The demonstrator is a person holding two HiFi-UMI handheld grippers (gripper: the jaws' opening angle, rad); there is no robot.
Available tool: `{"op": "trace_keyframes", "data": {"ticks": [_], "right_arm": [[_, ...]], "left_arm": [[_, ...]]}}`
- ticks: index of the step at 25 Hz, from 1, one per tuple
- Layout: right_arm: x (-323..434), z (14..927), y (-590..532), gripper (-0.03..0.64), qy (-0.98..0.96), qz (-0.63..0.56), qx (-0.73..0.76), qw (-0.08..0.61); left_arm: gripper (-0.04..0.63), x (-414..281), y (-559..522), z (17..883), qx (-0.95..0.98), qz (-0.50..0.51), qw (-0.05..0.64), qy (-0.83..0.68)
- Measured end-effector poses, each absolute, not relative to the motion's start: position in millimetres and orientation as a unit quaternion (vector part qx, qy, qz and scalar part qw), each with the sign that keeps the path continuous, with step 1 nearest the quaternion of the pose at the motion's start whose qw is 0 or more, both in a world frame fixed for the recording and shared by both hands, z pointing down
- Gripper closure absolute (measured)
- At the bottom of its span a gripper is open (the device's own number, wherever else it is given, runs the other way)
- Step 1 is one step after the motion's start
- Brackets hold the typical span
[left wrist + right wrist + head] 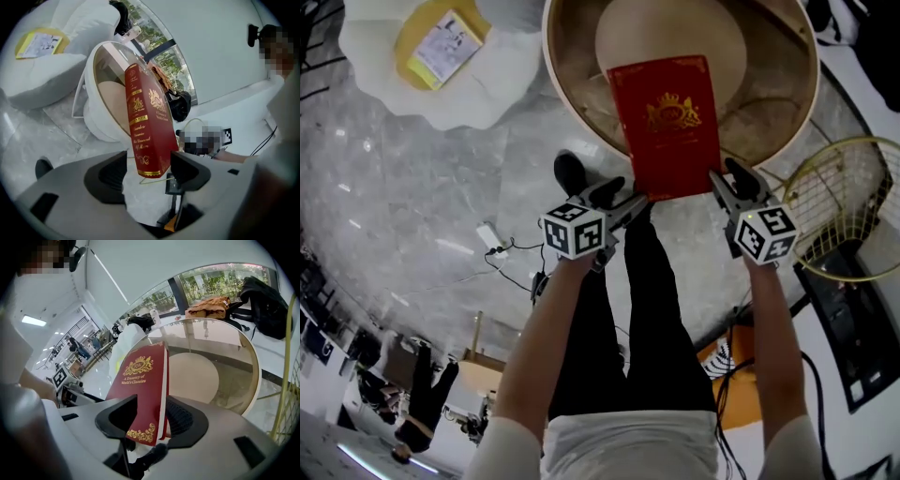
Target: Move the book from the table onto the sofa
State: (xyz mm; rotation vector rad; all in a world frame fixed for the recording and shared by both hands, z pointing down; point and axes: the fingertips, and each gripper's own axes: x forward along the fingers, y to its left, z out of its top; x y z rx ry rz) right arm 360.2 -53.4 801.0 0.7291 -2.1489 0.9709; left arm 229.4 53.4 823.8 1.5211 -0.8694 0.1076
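The book (667, 122) rests tilted on the table (572, 56) edge. The left gripper (628, 202) and right gripper (729, 176) straddle its near corners, jaws apart, not clamping.

The person wears a white short-sleeved top (628, 446), black trousers (654, 337) and a black shoe (570, 173). The left hand-held gripper (623, 199) and the right hand-held gripper (724, 180) are alike: pale grey body, black-lined jaws, a white cube (575, 231) printed with black square markers.
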Motion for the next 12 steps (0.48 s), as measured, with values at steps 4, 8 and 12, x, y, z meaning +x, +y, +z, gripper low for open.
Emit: {"op": "trace_keyframes", "data": {"ticks": [4, 8, 12], "right_arm": [[354, 818, -58, 0.379, -0.82, 0.369, 0.272, 0.342], [347, 824, -58, 0.362, -0.826, 0.376, 0.25, 0.339], [329, 822, -46, 0.362, -0.842, 0.358, 0.199, 0.352]], "left_arm": [[0.223, 242, 51, 840, 0.655, 0.017, 0.671, -0.346], [0.187, 253, 42, 847, 0.655, -0.013, 0.688, -0.311], [0.183, 255, 31, 846, 0.659, -0.04, 0.694, -0.286]]}}
